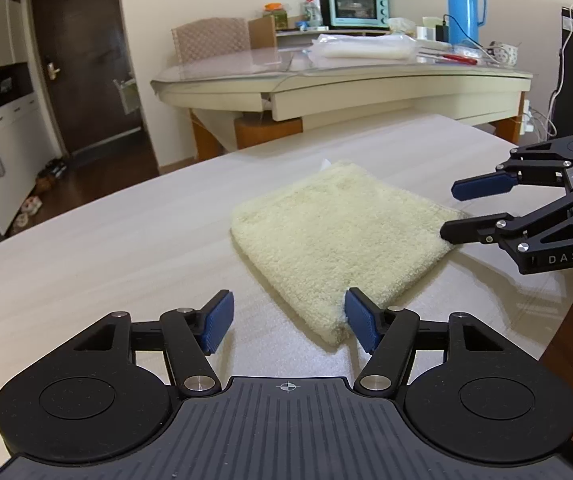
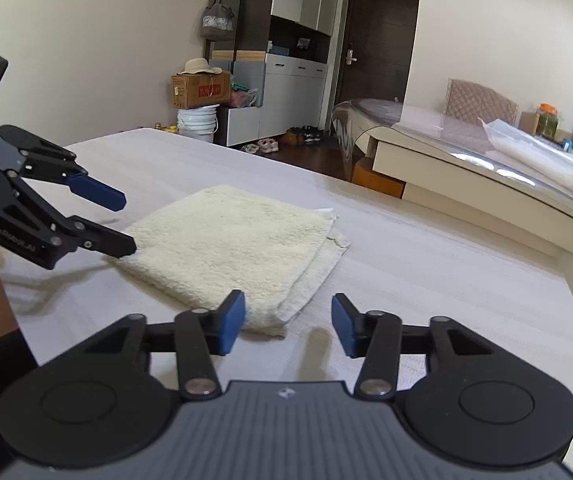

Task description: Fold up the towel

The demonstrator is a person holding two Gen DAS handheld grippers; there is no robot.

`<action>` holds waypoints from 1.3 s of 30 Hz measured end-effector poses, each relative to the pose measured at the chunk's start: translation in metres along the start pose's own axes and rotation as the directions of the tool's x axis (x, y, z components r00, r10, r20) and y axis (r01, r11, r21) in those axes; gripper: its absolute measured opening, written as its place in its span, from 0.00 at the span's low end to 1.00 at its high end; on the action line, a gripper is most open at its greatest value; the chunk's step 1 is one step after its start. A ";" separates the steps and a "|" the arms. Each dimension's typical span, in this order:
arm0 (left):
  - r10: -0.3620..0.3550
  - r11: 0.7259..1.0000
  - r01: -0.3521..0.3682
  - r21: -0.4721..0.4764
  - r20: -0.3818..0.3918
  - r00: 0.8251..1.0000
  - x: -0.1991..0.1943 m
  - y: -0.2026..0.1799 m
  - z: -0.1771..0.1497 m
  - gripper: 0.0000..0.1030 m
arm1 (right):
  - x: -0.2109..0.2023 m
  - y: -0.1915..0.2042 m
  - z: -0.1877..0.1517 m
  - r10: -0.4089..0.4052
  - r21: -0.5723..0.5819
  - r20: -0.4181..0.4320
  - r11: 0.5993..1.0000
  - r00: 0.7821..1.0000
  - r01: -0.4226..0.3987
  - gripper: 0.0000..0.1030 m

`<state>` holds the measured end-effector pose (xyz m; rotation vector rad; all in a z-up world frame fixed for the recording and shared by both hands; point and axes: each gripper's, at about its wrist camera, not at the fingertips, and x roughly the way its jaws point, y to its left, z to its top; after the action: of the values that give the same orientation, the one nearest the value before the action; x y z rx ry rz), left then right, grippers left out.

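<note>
A: Where was your towel (image 1: 342, 240)?

B: Mid-frame in both wrist views, folded flat on the pale table (image 1: 106, 248).

A: And the grippers?

B: You had your left gripper (image 1: 288, 318) spread at its near corner, gripping nothing. Your right gripper (image 2: 288, 322) was released too, jaws apart, nothing pinched.

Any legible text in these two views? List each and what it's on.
"DAS": white letters on the black right gripper body.
"GenRobot.AI", roughly: small print on the black left gripper arm.
Red label on the brown cardboard box: too blurred to read.
Nothing legible on the folded cream terry towel.
</note>
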<state>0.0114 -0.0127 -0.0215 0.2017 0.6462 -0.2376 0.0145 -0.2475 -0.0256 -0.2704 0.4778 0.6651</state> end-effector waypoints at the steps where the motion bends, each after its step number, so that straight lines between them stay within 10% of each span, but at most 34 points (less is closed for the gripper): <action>1: 0.001 1.000 -0.001 -0.002 0.000 1.000 0.000 0.000 0.000 0.66 | 0.000 0.000 -0.001 0.001 0.004 0.002 1.000 1.000 -0.001 0.51; 17: 0.066 0.996 -0.065 -0.065 0.020 0.998 -0.011 -0.005 -0.007 0.90 | -0.034 -0.003 0.001 -0.033 0.195 0.036 0.981 0.999 0.026 0.53; 39: 0.114 0.975 -0.108 -0.195 0.018 0.993 -0.024 0.004 -0.005 1.00 | -0.046 0.019 0.015 -0.064 0.191 0.028 0.980 0.998 0.058 0.93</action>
<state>-0.0089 -0.0042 -0.0108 0.0469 0.6227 -0.0693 -0.0245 -0.2510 0.0089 -0.0926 0.4951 0.5588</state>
